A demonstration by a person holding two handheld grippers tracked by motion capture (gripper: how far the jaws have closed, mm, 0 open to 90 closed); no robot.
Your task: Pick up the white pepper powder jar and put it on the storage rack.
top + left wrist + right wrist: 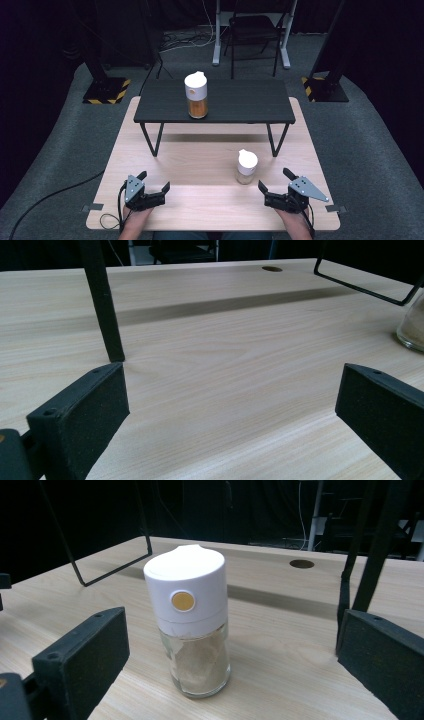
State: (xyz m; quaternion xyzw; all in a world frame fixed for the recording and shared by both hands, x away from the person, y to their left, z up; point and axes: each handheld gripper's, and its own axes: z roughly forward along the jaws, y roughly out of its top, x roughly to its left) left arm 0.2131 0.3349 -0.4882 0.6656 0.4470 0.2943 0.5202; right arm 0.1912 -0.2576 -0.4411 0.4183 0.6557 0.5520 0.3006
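A small glass jar (246, 167) with a white cap and pale powder stands on the wooden table (200, 160), just ahead of my right gripper (275, 179). In the right gripper view this jar (190, 620) is upright, a little beyond the open jaws and untouched by my right gripper (232, 652). A taller jar (196, 95) with a white cap and orange-brown contents stands on the black raised shelf (240, 102). My left gripper (154, 180) rests open near the table's front left; nothing lies within my left gripper (232, 405). The small jar's base (412, 327) shows at the right edge.
The shelf's thin black legs (102, 300) stand on the table ahead of both grippers. A cable hole (301, 563) is set in the tabletop. Behind the table are a black chair (252, 30) and two stands with yellow-black striped bases (106, 90).
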